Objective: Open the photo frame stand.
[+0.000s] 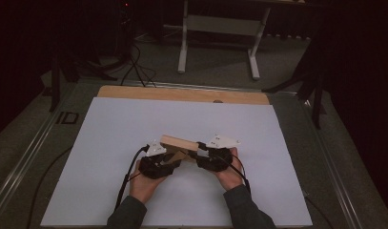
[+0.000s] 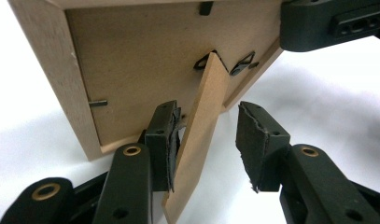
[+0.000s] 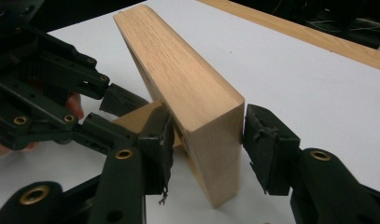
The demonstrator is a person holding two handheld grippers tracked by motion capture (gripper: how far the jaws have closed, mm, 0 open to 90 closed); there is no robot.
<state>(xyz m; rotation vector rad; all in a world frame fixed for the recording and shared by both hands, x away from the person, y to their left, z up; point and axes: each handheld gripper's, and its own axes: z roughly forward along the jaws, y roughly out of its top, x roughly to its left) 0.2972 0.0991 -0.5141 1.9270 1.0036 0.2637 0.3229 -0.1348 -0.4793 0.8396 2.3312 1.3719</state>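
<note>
- Left gripper (image 2: pixel 204 140): its jaws stand apart with the picture frame's easel stand (image 2: pixel 199 135) between them. One pad (image 2: pixel 171 140) lies against, or just beside, one face of the stand; the other pad (image 2: pixel 248 140) is clear of it, with a gap showing. So it straddles the stand rather than pinching it.
- The stand is a thin flat strip. Its long axis runs from its free end down between the left jaws, away and up to its hinge on the backboard (image 2: pixel 155 56) of the wooden picture frame (image 1: pixel 179 142).
- Right gripper (image 3: pixel 206 140): its jaws are spread around the near end of the frame's thick wooden edge. One pad (image 3: pixel 162 144) is at or just beside the back side; the other (image 3: pixel 264 144) stands just off the front side with a sliver of gap. I judge this a loose hold, not a firm clamp.
- From the right fingers, the frame's long axis runs away toward the left gripper (image 3: pixel 108 112), whose jaws reach in behind it at the stand.
- In the high view the frame stands on edge on the white sheet (image 1: pixel 110 133), between the two hands, its top edge running across from the left gripper (image 1: pixel 170 157) to the right gripper (image 1: pixel 201 150). Its back faces the person.
- The left gripper is nearest the stand; any swing of the stand would turn about its hinge, out from the backboard.
</note>
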